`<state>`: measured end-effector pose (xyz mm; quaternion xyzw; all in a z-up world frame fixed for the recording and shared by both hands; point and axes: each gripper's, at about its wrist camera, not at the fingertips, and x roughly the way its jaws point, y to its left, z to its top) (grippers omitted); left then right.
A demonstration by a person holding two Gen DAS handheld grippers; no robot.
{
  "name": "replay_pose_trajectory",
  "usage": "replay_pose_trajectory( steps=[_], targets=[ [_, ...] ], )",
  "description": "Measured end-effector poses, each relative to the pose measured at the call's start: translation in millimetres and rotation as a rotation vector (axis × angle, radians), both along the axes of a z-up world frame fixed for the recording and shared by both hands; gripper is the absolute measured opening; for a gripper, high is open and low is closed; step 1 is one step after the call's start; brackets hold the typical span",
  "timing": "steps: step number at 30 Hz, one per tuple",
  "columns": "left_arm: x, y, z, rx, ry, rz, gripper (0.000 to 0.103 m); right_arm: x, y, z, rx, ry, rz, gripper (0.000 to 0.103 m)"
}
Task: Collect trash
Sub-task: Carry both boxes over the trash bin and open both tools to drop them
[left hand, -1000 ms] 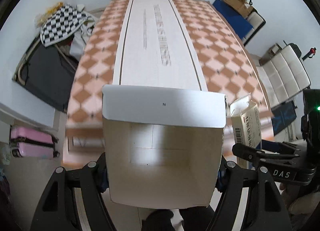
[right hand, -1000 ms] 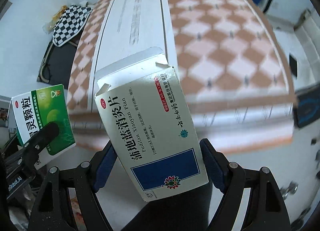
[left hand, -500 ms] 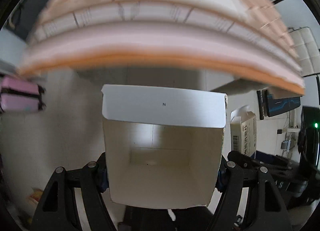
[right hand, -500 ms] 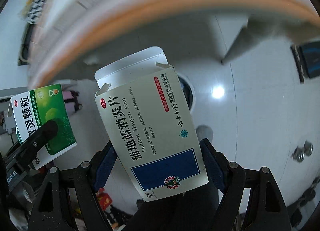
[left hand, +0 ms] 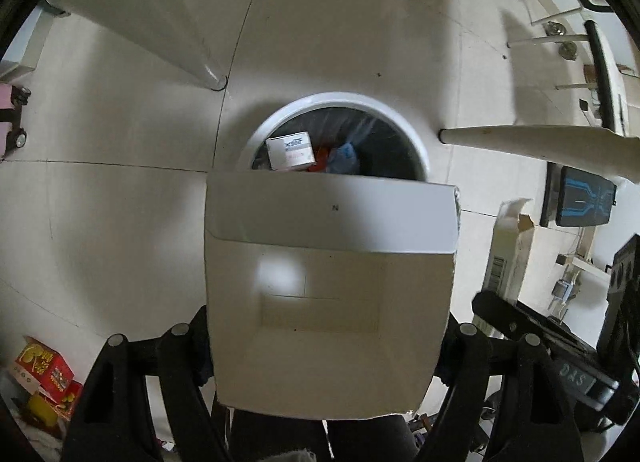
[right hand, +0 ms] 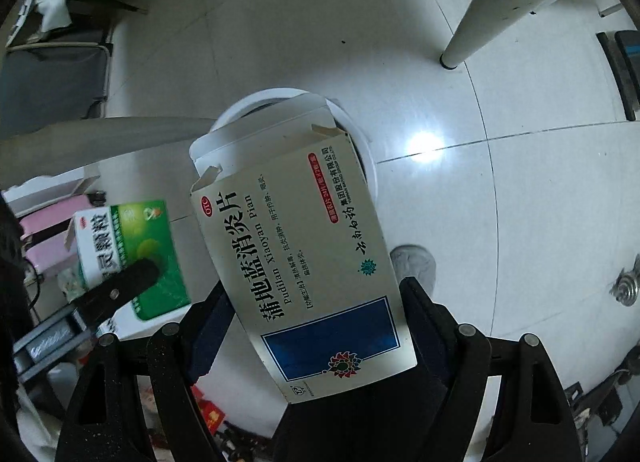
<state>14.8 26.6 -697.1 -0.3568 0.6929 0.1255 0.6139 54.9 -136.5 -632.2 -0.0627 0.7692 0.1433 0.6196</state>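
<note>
White floor tiles now fill both views where the chequered table top lay a second ago; both hands have dropped low over a round white trash bin, lined with a dark bag. In the left wrist view the left hand-held gripper has the plain inner side of a green medicine box between its black fingers, flap up at centre frame; its jaws are opening, and the blue pads at the box's sides still look to touch it. The same box shows green and white at lower left of the right wrist view. The right hand-held gripper is clenched on a cream cardboard pill box with a blue panel, tilted, its torn flap open over the bin rim. Inside the bin lie a small white carton, something red and crumpled blue plastic. Table legs stand at the upper left and right of the frame.
</note>
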Motion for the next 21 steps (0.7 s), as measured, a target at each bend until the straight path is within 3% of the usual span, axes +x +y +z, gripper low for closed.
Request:
replay_pose_trajectory(
  steps=[1, 2, 5, 7, 9, 15, 21],
  targets=[
    [-5.3, 0.5, -5.6, -0.004, 0.001, 0.007, 0.092, 3.2, -2.4, -7.3, 0.005, 0.005, -0.004, 0.083],
    [-8.9, 3.4, -7.2, -0.003, -0.002, 0.011, 0.098, 4.2, 0.2, -19.6, 0.010, 0.011, -0.008, 0.083],
    [-17.8, 9.0, -7.7, 0.016, -0.009, 0.023, 0.098, 8.7, 8.1, -39.7, 0.028, 0.027, -0.008, 0.086],
    [-24.3, 11.3, -1.7, 0.049, -0.005, 0.029, 0.098, 7.6, 11.6, -47.2, 0.049, 0.036, -0.011, 0.101],
    [-27.5, 14.1, 7.2, 0.080, -0.004, 0.034, 0.098, 12.7, 6.8, -46.2, 0.057, 0.018, -0.001, 0.103],
    [-46.3, 16.8, 59.9, 0.257, -0.014, 0.035, 0.098, 11.8, 5.4, -11.4, 0.006, -0.053, 0.053, 0.103],
    [-58.0, 1.1, 120.5, 0.302, -0.034, 0.020, 0.098, -6.9, 1.5, 62.2, -0.030, -0.135, 0.124, 0.103]
  ],
)
